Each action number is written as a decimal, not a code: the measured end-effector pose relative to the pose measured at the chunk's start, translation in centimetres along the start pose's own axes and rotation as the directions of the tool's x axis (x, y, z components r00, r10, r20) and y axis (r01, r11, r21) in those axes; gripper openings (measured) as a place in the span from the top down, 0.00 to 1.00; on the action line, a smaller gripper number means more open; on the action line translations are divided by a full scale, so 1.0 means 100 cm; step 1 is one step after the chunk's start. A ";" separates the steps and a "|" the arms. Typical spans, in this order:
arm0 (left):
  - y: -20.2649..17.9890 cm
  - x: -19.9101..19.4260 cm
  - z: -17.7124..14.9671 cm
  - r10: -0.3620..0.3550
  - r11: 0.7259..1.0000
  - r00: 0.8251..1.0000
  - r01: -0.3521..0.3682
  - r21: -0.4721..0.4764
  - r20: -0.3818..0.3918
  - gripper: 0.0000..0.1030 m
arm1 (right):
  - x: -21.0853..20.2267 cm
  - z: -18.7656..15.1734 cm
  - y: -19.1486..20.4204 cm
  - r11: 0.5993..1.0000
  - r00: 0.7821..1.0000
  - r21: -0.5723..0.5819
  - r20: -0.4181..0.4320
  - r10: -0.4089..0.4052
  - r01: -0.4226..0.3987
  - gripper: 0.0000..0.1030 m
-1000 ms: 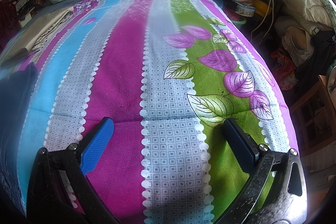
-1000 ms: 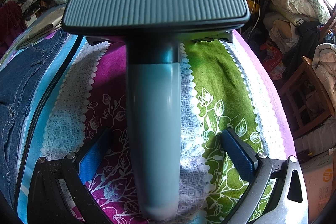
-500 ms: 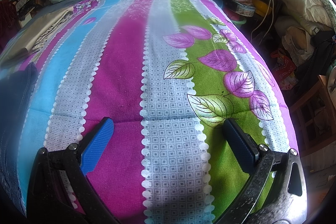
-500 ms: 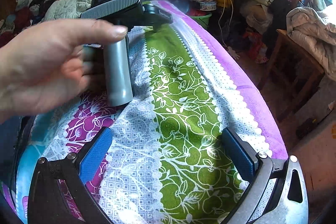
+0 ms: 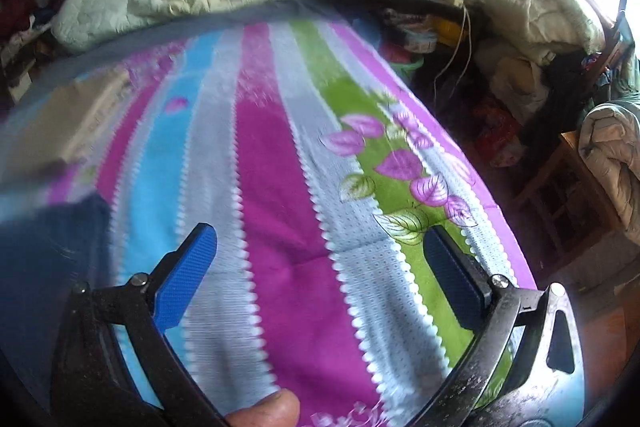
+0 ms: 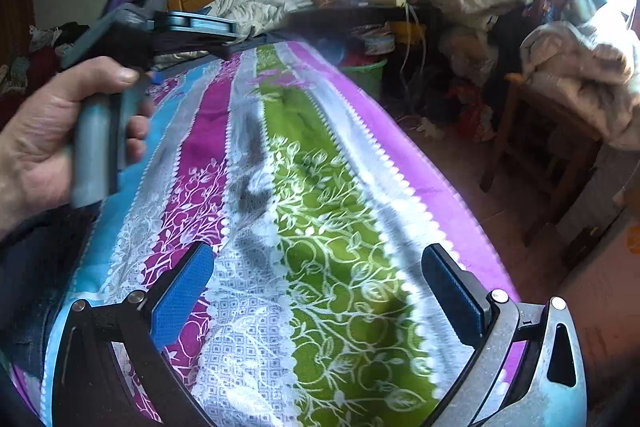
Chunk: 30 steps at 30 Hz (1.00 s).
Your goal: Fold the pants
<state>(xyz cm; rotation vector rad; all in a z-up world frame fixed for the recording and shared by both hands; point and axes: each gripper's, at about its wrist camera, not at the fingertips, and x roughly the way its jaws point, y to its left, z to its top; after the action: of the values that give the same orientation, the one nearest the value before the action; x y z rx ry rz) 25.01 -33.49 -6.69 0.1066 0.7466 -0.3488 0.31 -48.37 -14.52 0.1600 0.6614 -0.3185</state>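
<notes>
Both grippers are standing wide open and empty: the left gripper [image 5: 320, 267] and the right gripper [image 6: 318, 283] are hovering over the striped floral bedspread [image 5: 280, 187]. Dark blue denim pants [image 5: 48, 259] are lying off to their left, along the bed's left edge, nearer the left gripper

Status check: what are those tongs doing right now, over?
Both tongs open, empty: left, right. Dark blue denim pants lie untouched, left edge. Nothing blocking.
</notes>
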 end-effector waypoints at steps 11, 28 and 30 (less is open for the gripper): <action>0.145 -0.221 -0.008 0.171 0.982 0.938 -0.187 0.025 0.302 0.00 | -0.215 0.096 0.136 0.945 0.850 0.008 0.435 -0.298 0.327 0.00; 0.363 -0.334 -0.083 0.320 0.947 0.912 -0.302 -0.111 0.255 0.00 | -0.338 0.071 0.331 0.933 0.848 -0.283 0.529 -0.044 0.225 0.00; 0.398 -0.349 -0.095 0.341 0.940 0.898 -0.315 -0.134 0.280 0.00 | -0.375 0.083 0.338 0.931 0.783 -0.285 0.622 -0.001 0.228 0.00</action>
<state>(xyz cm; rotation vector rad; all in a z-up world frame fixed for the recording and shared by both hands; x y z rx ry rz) 8.97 15.35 8.97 0.0944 0.4295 -0.0065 -11.28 -9.64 16.91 -0.3245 0.0623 -0.3438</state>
